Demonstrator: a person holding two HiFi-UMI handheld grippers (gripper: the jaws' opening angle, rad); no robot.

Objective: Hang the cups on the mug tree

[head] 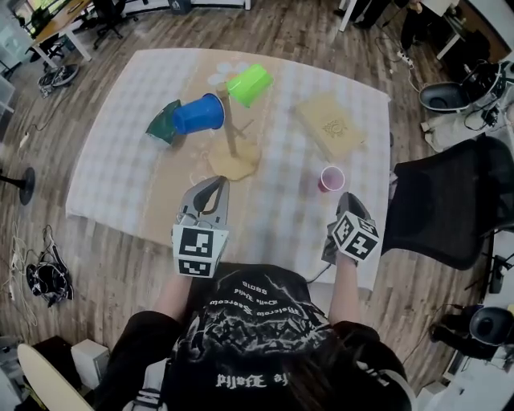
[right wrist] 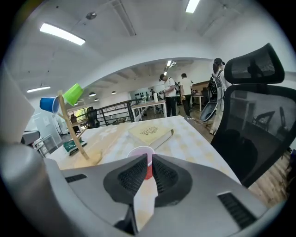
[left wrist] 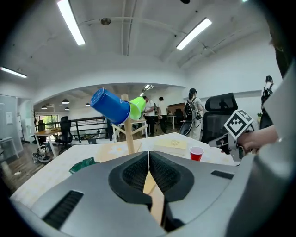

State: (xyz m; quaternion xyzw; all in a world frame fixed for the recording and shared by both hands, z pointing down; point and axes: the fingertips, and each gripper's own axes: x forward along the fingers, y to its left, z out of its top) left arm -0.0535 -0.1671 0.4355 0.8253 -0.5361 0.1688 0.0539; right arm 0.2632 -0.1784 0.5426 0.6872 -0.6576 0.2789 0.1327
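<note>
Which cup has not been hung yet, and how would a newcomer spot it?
On the checked table, look right of the mug tree, on the person's side of the flat wooden box. There a small red cup stands upright, mouth up. Unlike the blue cup and the lime green cup, which hang tilted on the tree, it rests on the tabletop.

The surface (head: 112, 160) is pale and checked, with a tan sheet (head: 173, 191) laid down its middle. A flat wooden box (head: 331, 124) bearing a stamped emblem lies toward 2 o'clock. Off the surface, a black mesh office chair (head: 450, 201) stands at 3 o'clock on the plank floor (head: 305, 24). Tangled cables (head: 46, 279) lie at 8 o'clock and a desk (head: 56, 22) stands at 11 o'clock.
</note>
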